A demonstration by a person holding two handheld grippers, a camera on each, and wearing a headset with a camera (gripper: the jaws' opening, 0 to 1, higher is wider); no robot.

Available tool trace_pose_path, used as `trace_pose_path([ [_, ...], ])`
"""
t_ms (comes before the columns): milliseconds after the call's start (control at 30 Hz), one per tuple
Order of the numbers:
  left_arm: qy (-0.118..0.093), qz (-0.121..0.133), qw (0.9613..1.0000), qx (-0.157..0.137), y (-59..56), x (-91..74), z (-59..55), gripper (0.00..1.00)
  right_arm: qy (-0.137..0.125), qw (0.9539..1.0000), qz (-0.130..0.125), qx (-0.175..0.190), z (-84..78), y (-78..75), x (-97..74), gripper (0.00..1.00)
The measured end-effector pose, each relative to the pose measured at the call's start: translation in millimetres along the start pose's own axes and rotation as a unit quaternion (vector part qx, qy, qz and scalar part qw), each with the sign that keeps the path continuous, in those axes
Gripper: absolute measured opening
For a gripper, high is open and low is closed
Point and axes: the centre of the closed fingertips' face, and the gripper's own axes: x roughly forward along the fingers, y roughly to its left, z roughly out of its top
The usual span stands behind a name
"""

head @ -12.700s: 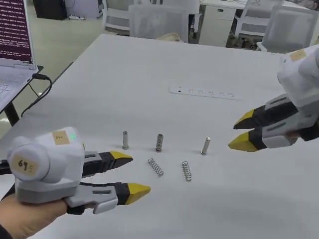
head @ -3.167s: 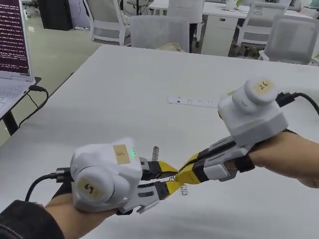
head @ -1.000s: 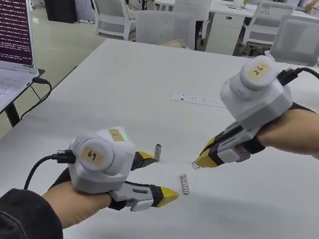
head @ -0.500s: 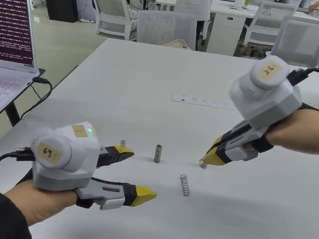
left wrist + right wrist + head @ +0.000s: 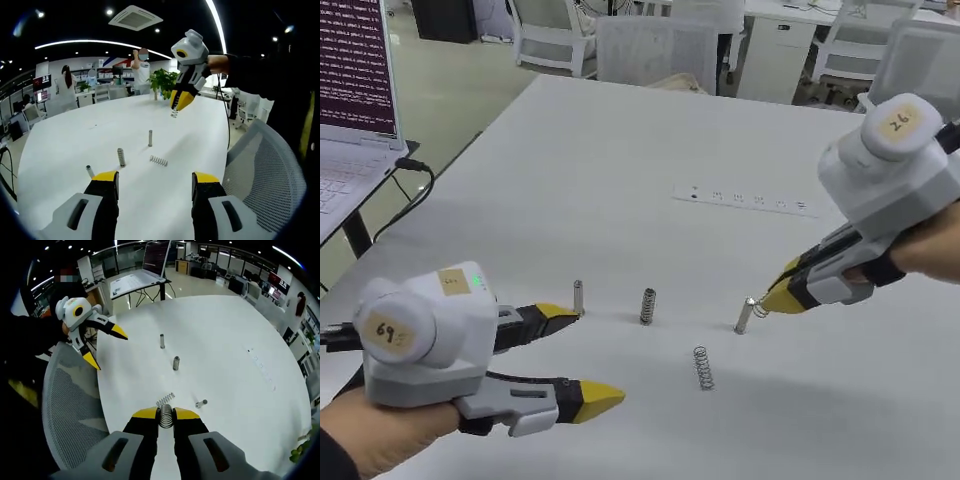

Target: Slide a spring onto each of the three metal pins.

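Right gripper view is showing your right tool (image 5: 165,415) clamping a held spring (image 5: 165,418) between its tips, and in the head view you are holding it just beside the right pin (image 5: 745,316). The middle pin (image 5: 649,292) is carrying a fitted spring (image 5: 647,310). A loose spring (image 5: 703,367) is lying on the worktop (image 5: 620,180). Your left tool (image 5: 595,353) is hovering, tips apart, near the left pin (image 5: 578,297).

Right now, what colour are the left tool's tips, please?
The left tool has yellow tips, clearest in the left gripper view.
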Motion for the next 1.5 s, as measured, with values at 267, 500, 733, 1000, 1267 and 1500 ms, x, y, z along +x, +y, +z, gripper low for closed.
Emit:
trace_pose_path([
  [267, -0.003, -0.009, 0.9999, 0.003, 10.7, -2.6, -1.3, 0.54, 0.000, 0.9998, -0.013, 0.012, 1.6, -16.5, -0.5, 0.09],
  [500, -0.010, -0.006, 0.9999, 0.006, 8.3, 0.5, -4.7, 0.54, 0.010, 0.9998, -0.013, 0.006, 1.5, -28.0, 6.1, 0.09],
  [733, 0.000, -0.012, 0.9999, 0.010, 7.0, 2.2, -15.1, 0.55, 0.013, 0.9998, -0.017, 0.003, 2.6, -38.8, 11.6, 0.09],
  [1000, -0.013, -0.007, 0.9999, 0.008, 18.0, 5.3, -10.1, 0.56, 0.031, 0.9992, -0.022, -0.009, 0.3, -58.3, 22.7, 0.09],
  [1267, -0.011, -0.009, 0.9999, 0.006, 19.0, 3.3, -15.6, 0.58, 0.052, 0.9984, -0.017, -0.016, -2.5, -66.9, 37.3, 0.09],
  [1500, -0.012, -0.008, 0.9999, 0.005, 19.3, 1.0, -16.5, 0.58, 0.064, 0.9978, -0.011, -0.014, -3.5, -71.8, 46.2, 0.09],
])
